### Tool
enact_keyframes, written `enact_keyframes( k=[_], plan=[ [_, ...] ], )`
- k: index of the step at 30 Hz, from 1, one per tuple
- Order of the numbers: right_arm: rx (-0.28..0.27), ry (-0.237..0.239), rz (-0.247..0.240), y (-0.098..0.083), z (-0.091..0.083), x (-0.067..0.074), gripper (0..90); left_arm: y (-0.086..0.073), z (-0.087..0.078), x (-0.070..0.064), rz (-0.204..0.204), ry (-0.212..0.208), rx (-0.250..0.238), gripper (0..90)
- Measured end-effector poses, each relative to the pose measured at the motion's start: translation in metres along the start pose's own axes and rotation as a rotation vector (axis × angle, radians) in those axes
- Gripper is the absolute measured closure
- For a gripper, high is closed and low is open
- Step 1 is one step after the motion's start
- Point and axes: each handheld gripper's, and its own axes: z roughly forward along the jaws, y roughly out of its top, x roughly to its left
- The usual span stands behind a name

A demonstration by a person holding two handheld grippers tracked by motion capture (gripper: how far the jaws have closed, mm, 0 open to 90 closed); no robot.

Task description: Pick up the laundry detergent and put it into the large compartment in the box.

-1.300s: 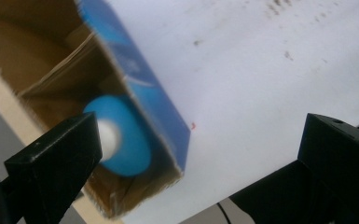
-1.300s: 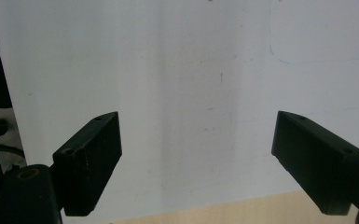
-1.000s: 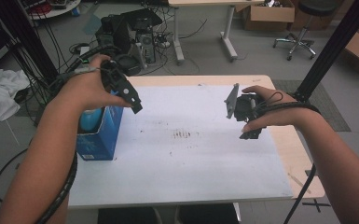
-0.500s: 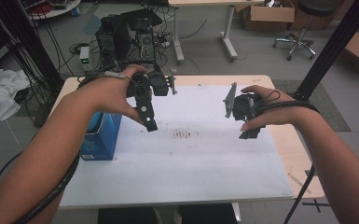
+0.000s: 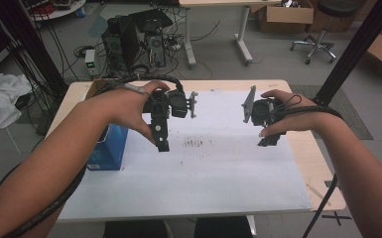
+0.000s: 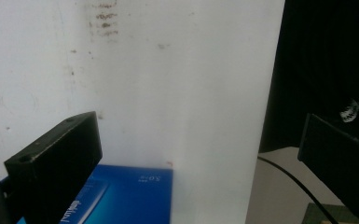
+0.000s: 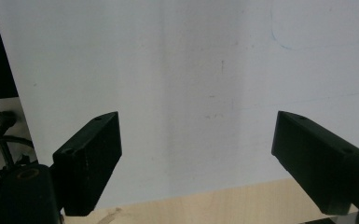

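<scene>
High view: left gripper (image 5: pixel 160 141) held above the white sheet (image 5: pixel 203 178), near the dark smudges (image 5: pixel 193 144); right gripper (image 5: pixel 270 141) above the sheet's right part. Blue box (image 5: pixel 110 148) stands at the table's (image 5: pixel 322 163) left edge; its print unreadable here.

Left gripper view: jaws wide apart, empty. Blue box (image 6: pixel 130 196) below, pale lettering partly hidden, illegible.

Right gripper view: jaws wide apart, empty, over sheet (image 7: pixel 191 93) and wood edge (image 7: pixel 205 205); faint blue pen arc (image 7: pixel 307 44).

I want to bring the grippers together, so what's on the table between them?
In the high view, only bare white sheet with dark smudges lies between the left gripper and right gripper.
</scene>
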Motion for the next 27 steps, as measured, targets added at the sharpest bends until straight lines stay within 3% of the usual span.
enact_keyframes(
  k=[10,27],
  plan=[
    [-0.004,0.002,-0.010,0.007,0.001,-0.004,16.0,-0.008,-0.002,0.004,-0.015,0.001,-0.024,0.1],
    [-0.007,0.004,-0.012,0.010,0.004,-0.004,16.1,-0.007,0.000,0.006,-0.013,-0.008,-0.038,0.1]
  ],
)
